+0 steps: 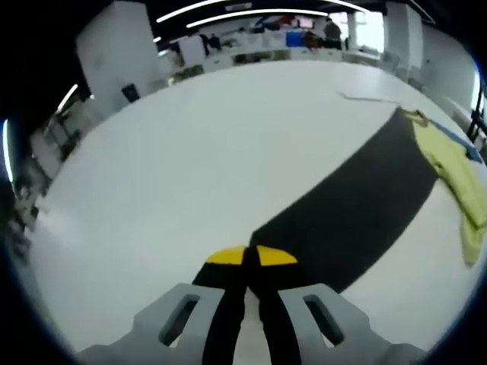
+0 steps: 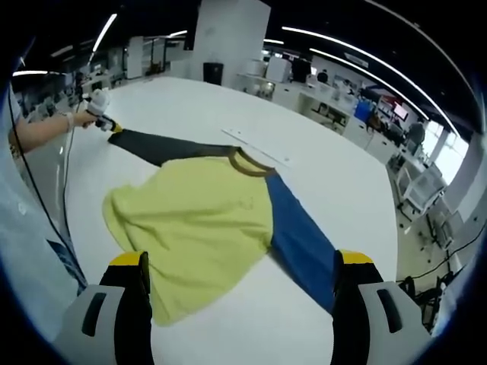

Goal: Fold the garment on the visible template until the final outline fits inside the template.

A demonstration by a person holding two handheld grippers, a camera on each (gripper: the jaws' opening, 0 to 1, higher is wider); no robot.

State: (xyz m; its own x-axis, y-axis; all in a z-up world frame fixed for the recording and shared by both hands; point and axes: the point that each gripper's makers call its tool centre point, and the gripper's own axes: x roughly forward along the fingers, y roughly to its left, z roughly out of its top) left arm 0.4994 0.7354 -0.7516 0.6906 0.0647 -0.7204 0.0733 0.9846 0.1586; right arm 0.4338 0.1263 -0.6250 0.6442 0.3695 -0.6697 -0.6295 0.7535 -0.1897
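Left gripper [image 1: 245, 258] seemingly pinching black sleeve [image 1: 358, 205] end, right gripper [image 2: 240, 262] spread over garment [image 2: 198, 220].

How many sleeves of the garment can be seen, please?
2: the black sleeve, stretched toward the left hand-held gripper, and the blue sleeve, between the right hand-held gripper's jaws.

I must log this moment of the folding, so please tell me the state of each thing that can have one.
Garment: spread flat on the table, not yet folded.
Black sleeve: stretched straight, its end pinched.
Blue sleeve: lying flat, free.
Left gripper: jaws shut on the black sleeve.
Right gripper: jaws wide open, holding nothing.
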